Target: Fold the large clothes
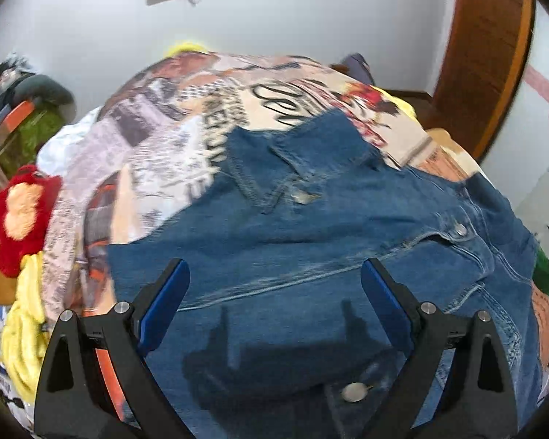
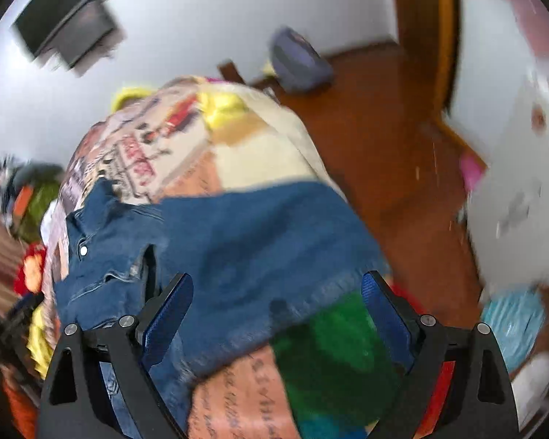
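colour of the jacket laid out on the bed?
Blue denim jacket with lighter stitching and metal buttons; clearest in the left wrist view.

Blue denim jacket, newspaper-print blanket, red plush toy, white wall

Bright, even daylight-ish room light. The left gripper throws a dark shadow onto the denim jacket. Right wrist view is badly motion-smeared, left only slightly. Heavy fisheye bending, black corners.

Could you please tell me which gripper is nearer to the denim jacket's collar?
Left. The left gripper hangs open over the denim jacket, facing its collar. The right gripper hangs open over the far hem.
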`<state>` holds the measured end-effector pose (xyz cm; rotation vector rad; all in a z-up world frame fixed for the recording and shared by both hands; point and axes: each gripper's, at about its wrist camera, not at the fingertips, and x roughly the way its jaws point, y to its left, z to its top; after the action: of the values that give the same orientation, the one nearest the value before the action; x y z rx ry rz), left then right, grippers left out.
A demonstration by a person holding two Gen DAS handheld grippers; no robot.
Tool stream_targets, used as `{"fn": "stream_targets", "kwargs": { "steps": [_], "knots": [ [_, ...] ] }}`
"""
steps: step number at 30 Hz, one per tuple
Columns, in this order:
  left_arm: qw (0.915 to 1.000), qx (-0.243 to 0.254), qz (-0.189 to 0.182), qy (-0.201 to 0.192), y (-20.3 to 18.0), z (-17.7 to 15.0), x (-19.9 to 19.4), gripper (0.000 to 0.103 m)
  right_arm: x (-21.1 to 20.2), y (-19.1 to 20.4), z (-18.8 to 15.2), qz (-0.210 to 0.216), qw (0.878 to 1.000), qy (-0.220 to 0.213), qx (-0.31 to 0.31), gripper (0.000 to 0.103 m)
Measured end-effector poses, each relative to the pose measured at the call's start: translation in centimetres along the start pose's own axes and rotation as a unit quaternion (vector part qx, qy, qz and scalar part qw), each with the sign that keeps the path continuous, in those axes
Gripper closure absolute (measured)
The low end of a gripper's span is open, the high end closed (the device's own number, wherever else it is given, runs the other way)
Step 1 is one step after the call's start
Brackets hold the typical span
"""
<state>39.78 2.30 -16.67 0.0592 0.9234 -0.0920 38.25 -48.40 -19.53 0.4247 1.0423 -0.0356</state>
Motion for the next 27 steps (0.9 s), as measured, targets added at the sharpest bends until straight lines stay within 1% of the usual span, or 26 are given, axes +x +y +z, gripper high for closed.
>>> {"fn": "stream_targets", "kwargs": {
  "steps": [1, 3, 5, 8, 11, 14, 16, 17, 18, 20, 22, 23, 24, 27],
  "knots": [
    [0.9999, 0.007, -0.007, 0.007, -0.8, -0.1, 0.6, 0.008, 0.5, -1.0, -0.2, 0.007, 1.0, 0.013, 0.019, 0.011],
    [0.9996, 0.017, -0.016, 0.018, -1.9, -0.4, 1.3, 0.008, 1.7, -3.4, -0.4, 0.035, 0.997, 0.037, 0.063, 0.011],
    [0.9989, 0.027, -0.025, 0.029, -3.2, -0.6, 2.1, 0.008, 2.8, -5.2, -0.4, 0.049, 0.993, 0.051, 0.095, 0.011],
    [0.9982, 0.021, -0.037, 0.041, -4.5, -0.6, 3.2, 0.008, 4.5, -6.3, -0.2, 0.047, 0.989, 0.062, 0.123, 0.011],
    [0.9959, 0.004, -0.067, 0.061, -5.5, -0.4, 4.5, 0.008, 6.4, -6.8, -0.1, 0.052, 0.986, 0.079, 0.137, 0.011],
    [0.9935, -0.005, -0.085, 0.076, -6.4, -0.4, 5.6, 0.008, 7.7, -6.8, 0.3, 0.049, 0.986, 0.076, 0.143, 0.012],
    [0.9922, -0.003, -0.091, 0.084, -7.0, -0.6, 6.2, 0.008, 8.5, -7.0, 0.5, 0.047, 0.984, 0.074, 0.155, 0.016],
    [0.992, -0.001, -0.092, 0.087, -7.3, -0.7, 6.4, 0.008, 9.0, -7.2, 0.6, 0.043, 0.983, 0.072, 0.162, 0.02],
    [0.9918, 0.002, -0.091, 0.089, -7.4, -0.8, 6.5, 0.008, 9.5, -7.3, 0.8, 0.034, 0.983, 0.069, 0.169, 0.028],
    [0.9919, 0.007, -0.089, 0.091, -7.5, -1.1, 6.5, 0.008, 10.0, -7.8, 1.0, 0.016, 0.981, 0.063, 0.181, 0.036],
    [0.9922, 0.006, -0.087, 0.089, -7.4, -1.2, 6.4, 0.008, 10.2, -7.9, 1.3, 0.012, 0.98, 0.053, 0.191, 0.043],
    [0.9922, 0.003, -0.088, 0.088, -7.3, -1.3, 6.2, 0.008, 10.0, -7.7, 1.5, 0.006, 0.982, 0.047, 0.183, 0.049],
    [0.9922, 0.001, -0.089, 0.087, -7.1, -1.3, 6.1, 0.008, 9.7, -7.1, 1.8, -0.002, 0.986, 0.04, 0.162, 0.06],
    [0.9926, -0.004, -0.086, 0.085, -6.5, -1.5, 5.7, 0.008, 8.1, -5.3, 2.5, -0.006, 0.993, 0.012, 0.119, 0.079]
  ]
}}
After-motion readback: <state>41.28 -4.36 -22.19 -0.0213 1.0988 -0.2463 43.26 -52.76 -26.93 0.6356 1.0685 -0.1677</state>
